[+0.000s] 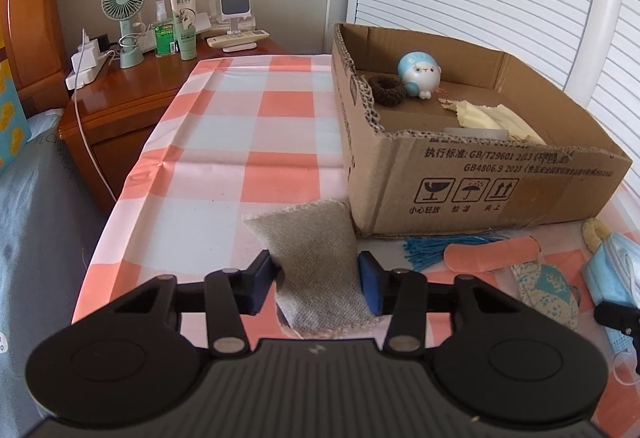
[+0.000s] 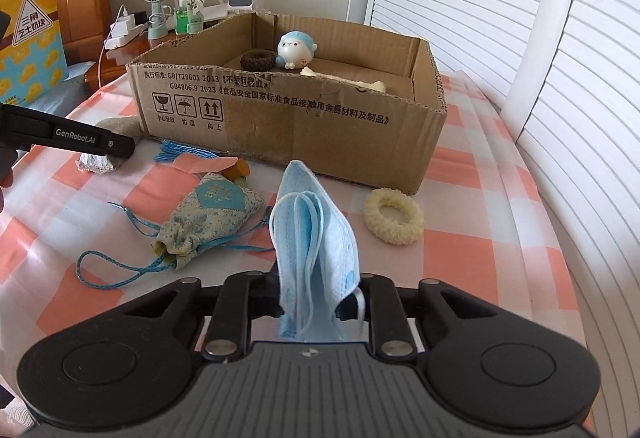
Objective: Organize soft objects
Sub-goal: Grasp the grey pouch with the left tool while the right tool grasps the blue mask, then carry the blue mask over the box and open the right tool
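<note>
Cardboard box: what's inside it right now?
Inside the cardboard box sit a brown scrunchie, a blue-and-white round toy and a pale yellow cloth. The near wall hides the floor closest to the cameras.

Left of the cardboard box [image 1: 460, 174] the checked surface [image 1: 224, 126] lies bare and passable, while in front of the box a drawstring pouch [image 2: 208, 222], blue tassel [image 1: 440, 244] and cream hair ring [image 2: 394, 216] crowd the way.
</note>
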A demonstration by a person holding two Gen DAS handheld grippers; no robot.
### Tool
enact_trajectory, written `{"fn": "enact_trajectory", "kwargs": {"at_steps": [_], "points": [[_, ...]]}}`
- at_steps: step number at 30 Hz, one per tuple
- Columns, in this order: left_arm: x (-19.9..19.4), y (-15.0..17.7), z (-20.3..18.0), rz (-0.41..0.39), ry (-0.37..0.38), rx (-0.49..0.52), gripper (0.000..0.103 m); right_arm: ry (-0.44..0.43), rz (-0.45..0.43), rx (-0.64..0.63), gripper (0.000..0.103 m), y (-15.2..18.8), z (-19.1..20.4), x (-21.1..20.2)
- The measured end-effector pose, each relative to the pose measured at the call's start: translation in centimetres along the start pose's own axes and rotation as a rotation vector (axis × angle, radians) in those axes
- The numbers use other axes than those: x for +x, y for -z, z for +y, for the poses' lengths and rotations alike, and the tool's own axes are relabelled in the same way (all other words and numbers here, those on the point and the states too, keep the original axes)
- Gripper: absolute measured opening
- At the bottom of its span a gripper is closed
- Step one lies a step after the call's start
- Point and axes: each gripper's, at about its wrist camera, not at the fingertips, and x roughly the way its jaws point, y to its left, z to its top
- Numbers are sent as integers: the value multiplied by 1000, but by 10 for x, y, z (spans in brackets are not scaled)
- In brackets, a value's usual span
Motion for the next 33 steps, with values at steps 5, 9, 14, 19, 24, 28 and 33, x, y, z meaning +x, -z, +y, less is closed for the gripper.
{"fn": "enact_trajectory", "kwargs": {"at_steps": [5, 9, 14, 19, 24, 28, 33], "points": [[-8, 0, 3, 5, 20, 39, 34, -6, -26, -1, 23, -1, -3, -12], [-17, -1, 6, 21, 51, 69, 32, -12, -44, -13, 23, -3, -5, -22], [-38, -2, 8, 23, 90, 113, 32, -11, -60, -29, 23, -6, -9, -35], [-67, -12, 4, 24, 162, 161, 32, -13, -67, -56, 23, -8, -12, -47], [-90, -33, -8, -17, 218, 207, 32, -18, -81, -85, 23, -11, -15, -58], [-99, -56, -21, -71, 248, 241, 32, -21, -94, -104, 23, -16, -18, -64], [-84, -88, -40, -117, 256, 289, 32, -15, -110, -113, 23, -26, -22, -67]]}}
